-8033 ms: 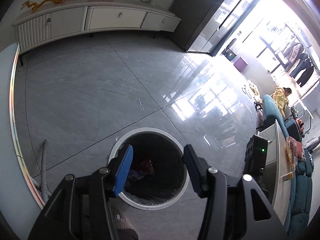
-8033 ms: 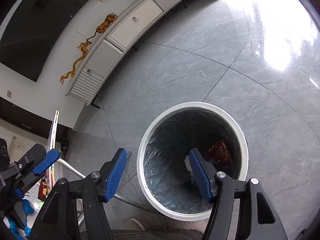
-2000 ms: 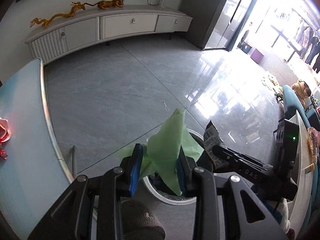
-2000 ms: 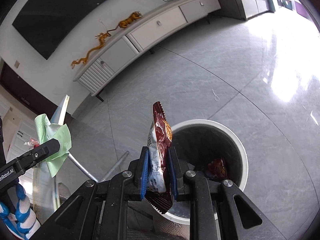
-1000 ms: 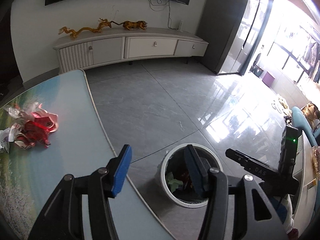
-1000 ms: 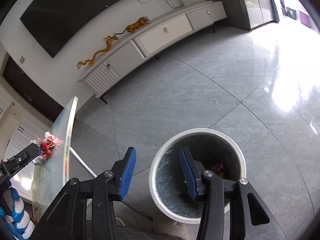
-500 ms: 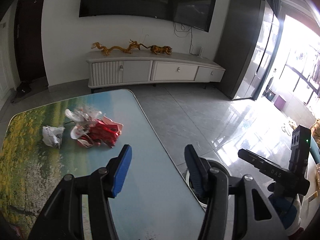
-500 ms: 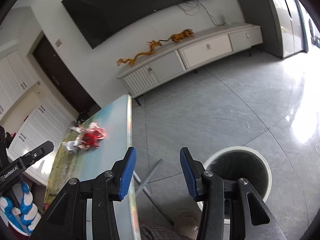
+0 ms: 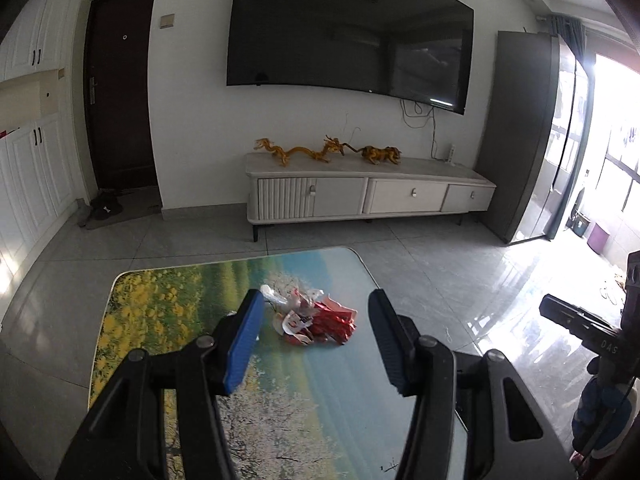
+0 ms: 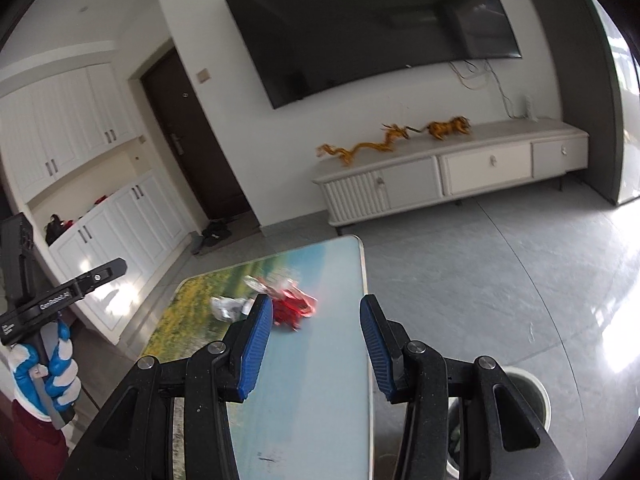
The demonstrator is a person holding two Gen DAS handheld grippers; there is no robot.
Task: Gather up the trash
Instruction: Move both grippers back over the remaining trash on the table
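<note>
Because the remaining trash is a loose heap of crumpled red-and-white foil and plastic wrappers, it should handle as light, soft and springy, with slick film faces that can slide out of a shallow pinch. Take hold on a bunched fold or a thick crease, not on a flat edge, and expect neighbouring pieces to drag along. The heap lies on the table with the printed landscape top, nearer its far end; a separate silvery-white wrapper, possibly plastic, though blurred, lies just beside it. The left tongs and the right tongs both stand apart and empty, above the table and short of the heap. A round white-rimmed bin stands on the floor beside the table
</note>
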